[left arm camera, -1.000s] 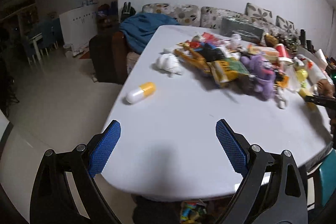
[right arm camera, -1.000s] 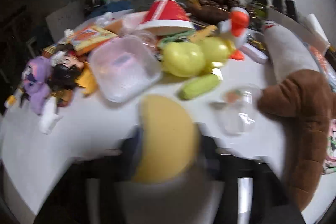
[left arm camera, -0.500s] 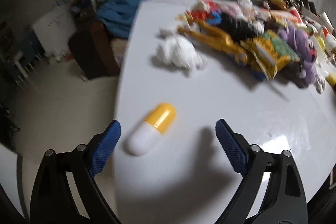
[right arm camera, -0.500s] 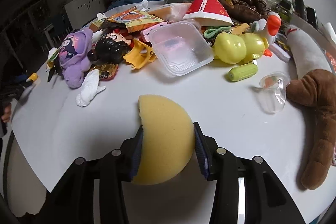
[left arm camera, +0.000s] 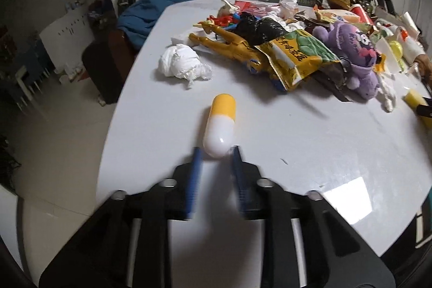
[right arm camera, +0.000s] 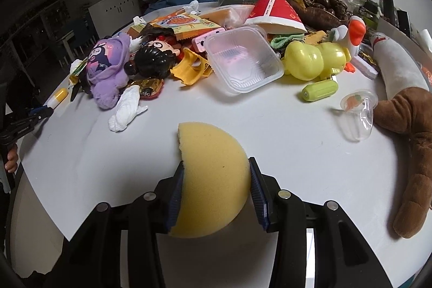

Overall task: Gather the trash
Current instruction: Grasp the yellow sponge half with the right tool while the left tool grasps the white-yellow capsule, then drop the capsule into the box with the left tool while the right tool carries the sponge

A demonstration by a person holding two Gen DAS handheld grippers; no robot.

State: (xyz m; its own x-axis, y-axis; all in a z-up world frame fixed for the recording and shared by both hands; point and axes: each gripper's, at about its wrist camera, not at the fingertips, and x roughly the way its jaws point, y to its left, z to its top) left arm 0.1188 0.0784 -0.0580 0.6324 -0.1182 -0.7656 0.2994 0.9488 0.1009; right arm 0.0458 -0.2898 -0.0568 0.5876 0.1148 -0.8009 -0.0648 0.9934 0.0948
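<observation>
Clutter [left arm camera: 297, 45] lies beyond closing left tongs [left arm camera: 216, 153] nearing capsule [left arm camera: 220, 126]; right tongs [right arm camera: 216, 174] clamp sponge [right arm camera: 213, 180].

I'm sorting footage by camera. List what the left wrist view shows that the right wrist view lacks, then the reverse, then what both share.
Left wrist only: the crumpled white tissue, the gold toy, and the left tongs closing around the capsule's white end.

Right wrist only: the clear plastic tray, the red paper cup, and the right tongs clamped on the yellow sponge.

Both: the yellow-and-white capsule, the purple plush and the white table.
</observation>
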